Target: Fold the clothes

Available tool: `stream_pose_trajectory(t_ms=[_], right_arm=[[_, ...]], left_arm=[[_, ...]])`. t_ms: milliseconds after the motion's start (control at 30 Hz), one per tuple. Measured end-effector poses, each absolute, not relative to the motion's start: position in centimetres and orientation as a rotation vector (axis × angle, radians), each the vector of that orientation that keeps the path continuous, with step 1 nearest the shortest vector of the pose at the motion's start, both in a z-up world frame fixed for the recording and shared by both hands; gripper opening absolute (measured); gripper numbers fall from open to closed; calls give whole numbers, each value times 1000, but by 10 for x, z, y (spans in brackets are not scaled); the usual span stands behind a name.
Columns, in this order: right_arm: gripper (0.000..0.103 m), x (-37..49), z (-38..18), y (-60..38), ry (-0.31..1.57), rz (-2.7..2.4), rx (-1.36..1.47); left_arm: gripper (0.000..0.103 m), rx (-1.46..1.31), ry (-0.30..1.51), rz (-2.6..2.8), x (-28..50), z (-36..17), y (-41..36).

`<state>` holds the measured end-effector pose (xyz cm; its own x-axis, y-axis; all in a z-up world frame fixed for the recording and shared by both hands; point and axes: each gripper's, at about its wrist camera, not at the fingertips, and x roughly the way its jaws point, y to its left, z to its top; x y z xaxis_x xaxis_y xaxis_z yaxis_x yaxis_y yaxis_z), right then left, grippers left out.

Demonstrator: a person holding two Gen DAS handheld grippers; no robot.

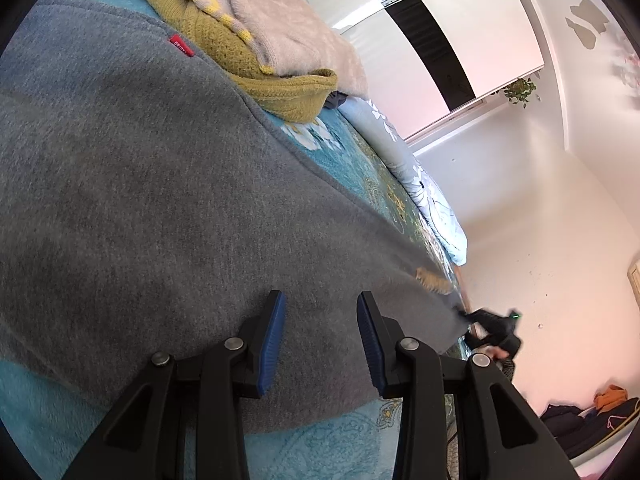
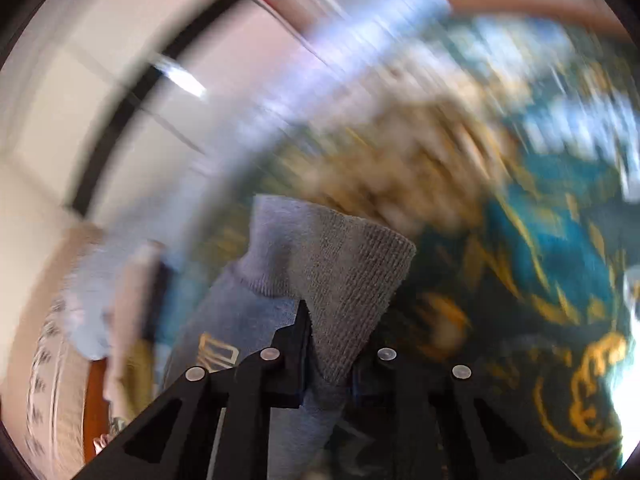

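A grey sweatshirt (image 1: 152, 184) with a small red tag (image 1: 181, 45) lies spread on the teal patterned bedspread (image 1: 360, 152). My left gripper (image 1: 320, 296) hovers just over its near part. Its blue pads (image 1: 272, 344) stand apart with only flat cloth behind them. In the right wrist view, my right gripper (image 2: 332, 332) is shut on a ribbed edge of the grey sweatshirt (image 2: 344, 264), which bunches up between the fingers and covers the right one. From the left wrist view, the right gripper (image 1: 492, 328) sits at the sweatshirt's far right corner by the bed edge.
A mustard knit (image 1: 240, 64) and a fluffy pale pink sweater (image 1: 288, 28) are stacked at the back of the bed. A light blue quilt (image 1: 424, 184) runs along the bed's far edge. Dark and orange clothes (image 1: 592, 412) lie on the pale floor.
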<state>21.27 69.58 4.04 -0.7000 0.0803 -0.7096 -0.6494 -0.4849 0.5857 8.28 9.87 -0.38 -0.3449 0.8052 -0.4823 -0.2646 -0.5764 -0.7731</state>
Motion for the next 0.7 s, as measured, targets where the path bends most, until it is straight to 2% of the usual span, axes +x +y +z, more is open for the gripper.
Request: stream_pose_trajectory(t_ms=[67,167,433,700], right_arm=[[16,223,27,707,1422,2173,-827],[17,227,25,708,1452,2171,-818],[17,221,40,698,1307,2218,-830],[17,219,82,659,1032,2296,-723]], left_arm=[[38,-1173,-771,1979,83,-4,99],[38,-1174,-773,1977,83,-4,98],[38,-1173,-782,1975,82,-4,98],[39,-1174,-782,1975,84,-3,96]])
